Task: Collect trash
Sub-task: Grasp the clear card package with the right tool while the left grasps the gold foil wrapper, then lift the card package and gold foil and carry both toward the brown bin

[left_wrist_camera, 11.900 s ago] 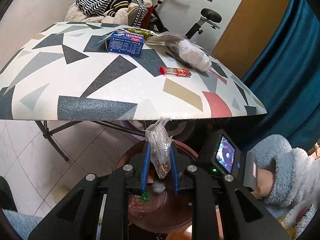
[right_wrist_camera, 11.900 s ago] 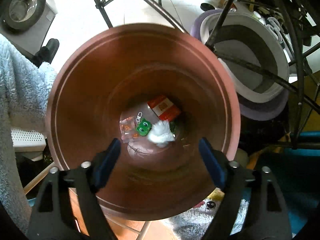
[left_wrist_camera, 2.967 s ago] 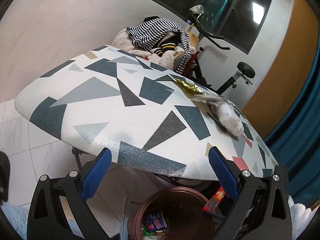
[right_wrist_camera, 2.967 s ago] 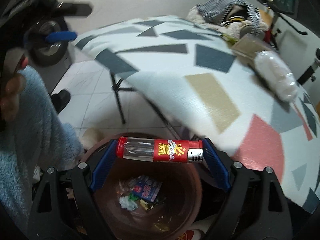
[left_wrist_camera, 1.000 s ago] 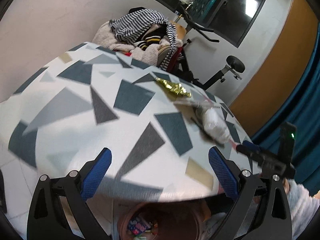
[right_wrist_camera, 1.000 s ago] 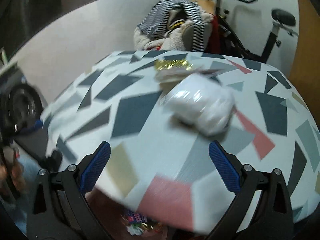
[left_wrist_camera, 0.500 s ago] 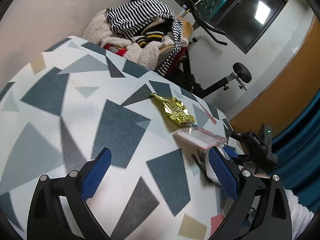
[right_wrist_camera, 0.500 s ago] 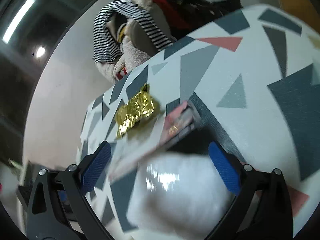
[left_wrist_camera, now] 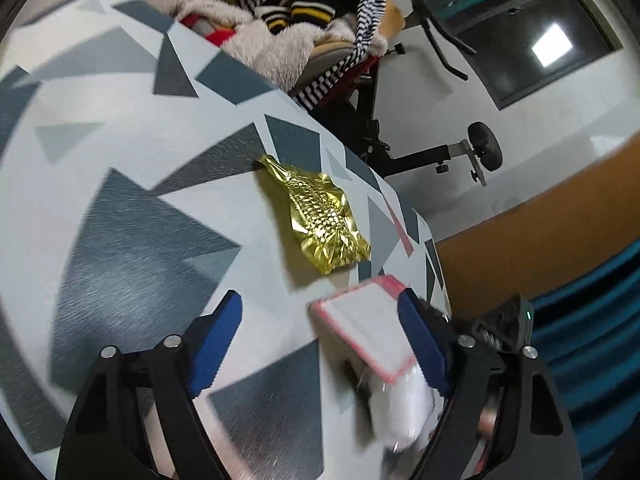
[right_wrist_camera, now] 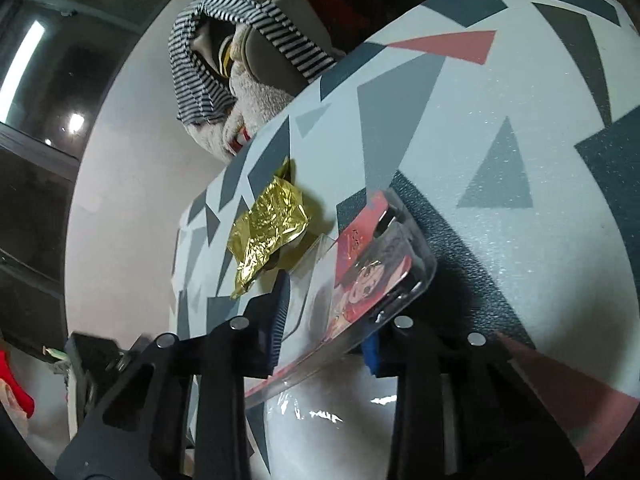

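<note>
- A table with a pale top scattered with grey, dark and pink triangles fills both wrist views; behind it stand a heap of striped and fleecy clothes and an exercise bike against a white wall.
- Three pieces of trash lie close together near the table's far right side: a crumpled gold foil wrapper, a clear plastic blister pack with a red cartoon card inside, and a white plastic-wrapped bundle under the pack's near end.
- The right gripper has just been closing; its blue pads now stand narrow around the pack's near part, probably pinching it, with the bundle just below. Taking the pack first makes sense, since it rests on top.
- The left gripper has also just been closing but its jaws are still wide apart, pressing on nothing. The pack's white back lies by its right pad, and the foil sits just beyond the fingertips, likely its target.
- The table edge drops away just right of the pack, so a slip could send it to the floor.
- The two tools work very near each other; open tabletop lies to the left for the left gripper to approach the foil.
</note>
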Action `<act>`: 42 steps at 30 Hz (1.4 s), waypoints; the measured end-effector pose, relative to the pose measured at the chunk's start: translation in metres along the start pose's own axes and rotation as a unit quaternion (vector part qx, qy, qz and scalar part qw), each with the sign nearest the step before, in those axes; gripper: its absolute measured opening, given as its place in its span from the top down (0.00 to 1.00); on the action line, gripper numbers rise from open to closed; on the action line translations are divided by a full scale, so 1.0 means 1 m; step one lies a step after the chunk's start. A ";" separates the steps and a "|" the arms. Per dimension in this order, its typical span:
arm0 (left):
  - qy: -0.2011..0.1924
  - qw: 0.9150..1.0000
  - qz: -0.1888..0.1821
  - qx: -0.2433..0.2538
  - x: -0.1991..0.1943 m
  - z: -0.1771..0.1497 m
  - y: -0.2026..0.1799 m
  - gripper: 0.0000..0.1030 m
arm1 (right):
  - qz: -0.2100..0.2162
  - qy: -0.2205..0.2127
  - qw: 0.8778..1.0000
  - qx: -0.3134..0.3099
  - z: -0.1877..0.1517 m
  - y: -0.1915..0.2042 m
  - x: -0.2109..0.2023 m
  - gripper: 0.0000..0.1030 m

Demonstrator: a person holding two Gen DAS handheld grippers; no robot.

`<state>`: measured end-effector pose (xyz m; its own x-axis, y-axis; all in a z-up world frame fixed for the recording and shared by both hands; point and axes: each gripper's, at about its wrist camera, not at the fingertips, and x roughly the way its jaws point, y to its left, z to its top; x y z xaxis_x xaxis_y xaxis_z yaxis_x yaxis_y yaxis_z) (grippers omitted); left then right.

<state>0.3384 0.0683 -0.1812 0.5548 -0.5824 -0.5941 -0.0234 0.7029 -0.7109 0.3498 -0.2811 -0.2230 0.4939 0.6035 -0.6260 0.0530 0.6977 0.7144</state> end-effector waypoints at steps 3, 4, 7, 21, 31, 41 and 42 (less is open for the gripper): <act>0.008 0.999 -0.004 -0.033 0.024 0.009 0.004 0.33 | 0.008 -0.009 1.000 0.007 -0.001 -0.004 -0.002 0.70; 0.009 0.999 -0.006 -0.047 0.031 0.012 0.007 0.37 | 0.010 -0.012 1.000 0.007 -0.001 -0.004 -0.003 0.70; -0.004 0.997 -0.015 -0.082 0.045 0.020 0.011 0.44 | 0.016 -0.014 1.000 0.011 -0.001 -0.007 -0.006 0.70; -0.011 0.995 0.017 -0.094 0.085 0.027 0.008 0.90 | 0.023 -0.017 0.999 0.028 -0.003 -0.012 -0.011 0.71; -0.073 0.985 0.052 0.150 -0.014 0.032 -0.078 0.96 | -0.004 -0.050 0.998 -0.038 -0.009 0.018 -0.027 0.74; -0.079 0.977 0.063 0.188 -0.103 -0.012 -0.095 0.96 | -0.035 -0.070 0.989 -0.123 -0.034 0.069 -0.050 0.80; -0.080 0.977 0.064 0.187 -0.112 -0.018 -0.094 0.96 | -0.036 -0.070 0.989 -0.126 -0.036 0.072 -0.052 0.81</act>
<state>0.2635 0.0603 -0.0540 0.6913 -0.4303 -0.5805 0.1885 0.8830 -0.4299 0.2971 -0.2479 -0.1502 0.6130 0.5024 -0.6098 -0.1179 0.8214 0.5581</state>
